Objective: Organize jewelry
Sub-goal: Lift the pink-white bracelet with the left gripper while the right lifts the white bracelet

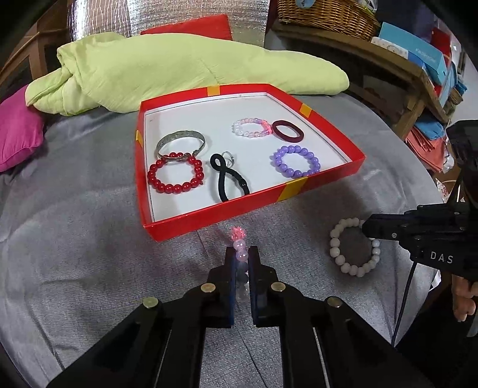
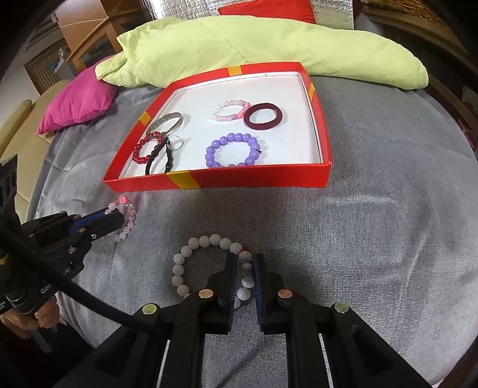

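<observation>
A red box lid (image 1: 209,221) (image 2: 257,179) with a white floor lies on the grey cloth and holds several bracelets and hair ties: red beads (image 1: 176,174), a silver bangle (image 1: 180,140), a black hair tie (image 1: 228,179), purple beads (image 1: 295,161), a pink-white bracelet (image 1: 251,126) and a maroon hair tie (image 1: 288,130). My left gripper (image 1: 241,256) is shut on a pink bead bracelet (image 1: 239,238) (image 2: 125,219) just before the box's near wall. My right gripper (image 2: 246,268) (image 1: 369,228) is shut on the white bead bracelet (image 2: 191,253) (image 1: 337,253), which lies on the cloth.
A light green folded quilt (image 1: 179,65) lies behind the box, with a magenta cushion (image 1: 18,131) at the left. A wooden shelf with a wicker basket (image 1: 325,15) and boxes stands at the right. A hand (image 2: 33,316) holds the left gripper's handle.
</observation>
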Motion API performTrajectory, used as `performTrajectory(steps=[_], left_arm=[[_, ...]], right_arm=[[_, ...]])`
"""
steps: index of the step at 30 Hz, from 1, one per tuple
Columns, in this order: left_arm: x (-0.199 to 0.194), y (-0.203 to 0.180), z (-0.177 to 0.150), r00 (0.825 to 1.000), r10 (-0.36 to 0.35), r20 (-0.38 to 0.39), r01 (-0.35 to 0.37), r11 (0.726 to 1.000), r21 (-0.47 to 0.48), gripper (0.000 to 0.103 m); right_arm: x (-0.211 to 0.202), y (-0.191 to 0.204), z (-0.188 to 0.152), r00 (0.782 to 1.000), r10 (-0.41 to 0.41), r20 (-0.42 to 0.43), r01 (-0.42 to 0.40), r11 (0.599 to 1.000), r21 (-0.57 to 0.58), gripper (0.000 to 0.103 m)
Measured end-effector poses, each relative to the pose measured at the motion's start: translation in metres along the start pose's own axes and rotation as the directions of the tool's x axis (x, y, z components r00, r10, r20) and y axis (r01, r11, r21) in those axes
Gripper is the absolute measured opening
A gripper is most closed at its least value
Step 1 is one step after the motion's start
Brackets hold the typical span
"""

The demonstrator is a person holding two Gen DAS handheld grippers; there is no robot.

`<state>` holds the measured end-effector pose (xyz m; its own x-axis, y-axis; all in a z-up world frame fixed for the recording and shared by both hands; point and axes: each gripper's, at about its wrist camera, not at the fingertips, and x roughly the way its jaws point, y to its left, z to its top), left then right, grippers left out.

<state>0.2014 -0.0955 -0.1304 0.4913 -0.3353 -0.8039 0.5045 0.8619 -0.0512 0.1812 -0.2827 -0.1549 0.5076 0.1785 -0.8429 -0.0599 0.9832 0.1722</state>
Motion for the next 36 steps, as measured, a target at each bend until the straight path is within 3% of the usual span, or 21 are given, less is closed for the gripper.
performTrajectory(steps=[7,12,14,18,27,32,36], left_arm=[[0.006,0.002,-0.002,1.000,0.020,-0.021,-0.020,1.000,0.004,0.008],[0.007,-0.003,-0.001,1.000,0.019,-0.020,-0.019,1.000,0.021,0.008],[0.006,-0.003,-0.001,1.000,0.017,-0.018,-0.016,1.000,0.022,0.008],[0.003,-0.002,0.000,1.000,0.019,-0.007,-0.019,1.000,0.015,0.008],[-0.001,-0.001,0.003,1.000,0.006,0.001,-0.006,1.000,0.011,0.008],[0.010,-0.001,0.000,0.999,0.015,-0.043,-0.015,1.000,0.006,0.008],[0.009,-0.001,0.001,1.000,0.014,-0.020,-0.014,1.000,0.001,0.008]], right_arm=[[0.004,0.002,-0.001,0.999,0.010,-0.038,-0.011,1.000,-0.022,0.019],[0.007,0.010,-0.004,0.999,-0.032,-0.029,0.030,0.996,-0.089,0.019],[0.007,0.014,-0.006,0.998,-0.062,-0.014,0.060,0.990,-0.126,0.010],[0.005,0.021,-0.007,0.993,-0.112,0.030,0.116,0.978,-0.176,0.010],[-0.011,0.018,0.001,0.995,-0.019,0.098,0.031,0.992,-0.123,0.010],[-0.011,0.018,0.001,0.995,-0.023,0.100,0.034,0.993,-0.112,0.010],[-0.012,0.018,0.001,0.994,-0.020,0.104,0.031,0.994,-0.107,0.010]])
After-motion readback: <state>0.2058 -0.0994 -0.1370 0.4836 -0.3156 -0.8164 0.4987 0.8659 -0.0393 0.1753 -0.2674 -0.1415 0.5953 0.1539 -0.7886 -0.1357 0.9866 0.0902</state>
